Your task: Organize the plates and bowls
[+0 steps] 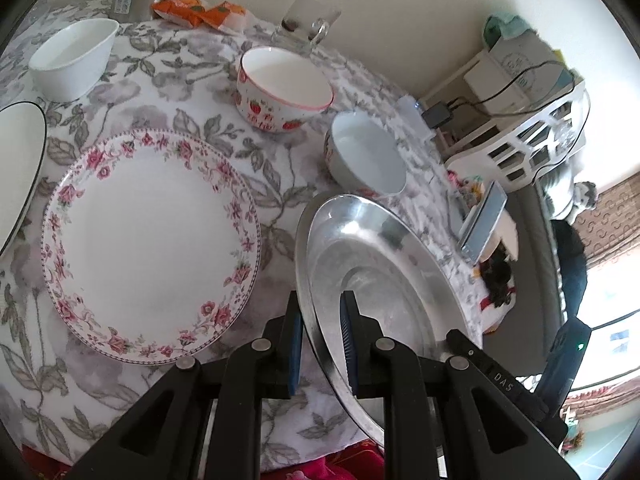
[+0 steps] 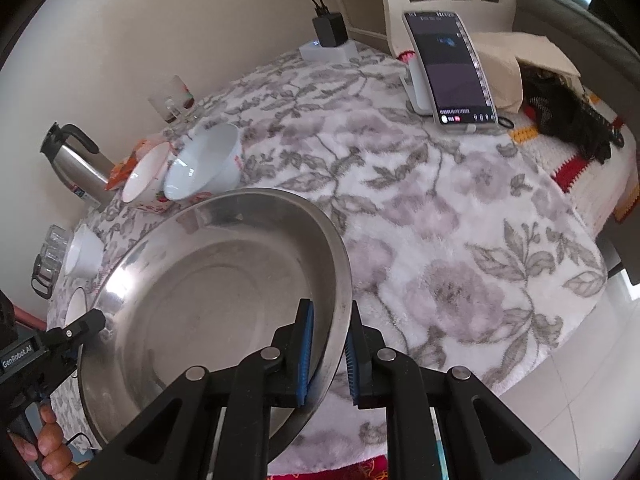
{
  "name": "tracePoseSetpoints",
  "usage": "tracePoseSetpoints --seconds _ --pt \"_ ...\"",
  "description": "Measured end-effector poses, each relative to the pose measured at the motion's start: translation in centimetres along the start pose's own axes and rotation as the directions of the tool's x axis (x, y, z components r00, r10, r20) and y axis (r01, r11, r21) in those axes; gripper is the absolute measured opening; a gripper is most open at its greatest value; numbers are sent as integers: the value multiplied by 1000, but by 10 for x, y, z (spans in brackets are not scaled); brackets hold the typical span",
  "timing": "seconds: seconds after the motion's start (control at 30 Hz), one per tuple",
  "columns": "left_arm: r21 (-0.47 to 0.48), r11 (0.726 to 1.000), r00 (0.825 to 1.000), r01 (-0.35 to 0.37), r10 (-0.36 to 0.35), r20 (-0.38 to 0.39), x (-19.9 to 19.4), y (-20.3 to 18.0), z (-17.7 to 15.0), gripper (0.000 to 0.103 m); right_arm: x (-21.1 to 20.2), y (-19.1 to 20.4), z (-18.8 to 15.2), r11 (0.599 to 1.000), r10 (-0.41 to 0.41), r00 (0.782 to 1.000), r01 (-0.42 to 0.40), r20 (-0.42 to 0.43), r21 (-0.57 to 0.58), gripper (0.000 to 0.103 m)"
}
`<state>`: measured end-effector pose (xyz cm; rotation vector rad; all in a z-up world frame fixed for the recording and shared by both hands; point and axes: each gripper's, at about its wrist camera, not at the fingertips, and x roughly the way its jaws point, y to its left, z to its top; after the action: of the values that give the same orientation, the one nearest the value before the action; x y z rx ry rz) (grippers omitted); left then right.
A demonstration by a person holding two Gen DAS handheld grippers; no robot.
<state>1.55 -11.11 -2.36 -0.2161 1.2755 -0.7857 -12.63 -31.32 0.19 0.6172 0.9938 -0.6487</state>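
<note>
We hold the steel plate with both grippers, one at each side of its rim. Our left gripper has its blue pads closed onto the near left edge of the rim, one pad outside and one inside the dish. Our right gripper is closed the same way on the right edge, the rim pinched between its pads. The plate sits tilted over the near part of the counter, which is covered with a grey floral cloth; we cannot tell whether its far edge touches the cloth.

Left of the steel plate lies the floral plate, flat on the cloth, apart from it. Further left, only the edge of a black-rimmed plate shows. Beyond the steel plate stands the small pale bowl, just beside its far rim. The strawberry bowl stands further back, and the plain white bowl is at the far left. A steel flask and a glass mug stand along the far wall. A phone on a stand is at the far right.
</note>
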Motion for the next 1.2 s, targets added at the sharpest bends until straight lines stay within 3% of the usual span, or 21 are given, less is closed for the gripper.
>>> tracePoseSetpoints --seconds 0.33,0.57,0.83,1.03,1.2 --pt "12 999 988 33 -34 153 -39 1 12 19 -38 38 18 998 48 994 -43 100 -50 17" --pt "-74 997 968 38 -18 252 -65 36 24 19 -36 87 24 989 81 990 -66 112 -130 17" --pt "-296 955 975 -4 70 213 -67 104 33 19 11 136 8 977 81 997 -76 18 -197 17" --pt "-351 935 958 -53 146 245 -78 125 33 19 29 168 0 965 72 997 -70 -2 -251 17" --pt "-420 906 955 -61 174 238 -80 149 33 19 40 187 -6 959 69 998 -69 -8 -276 17"
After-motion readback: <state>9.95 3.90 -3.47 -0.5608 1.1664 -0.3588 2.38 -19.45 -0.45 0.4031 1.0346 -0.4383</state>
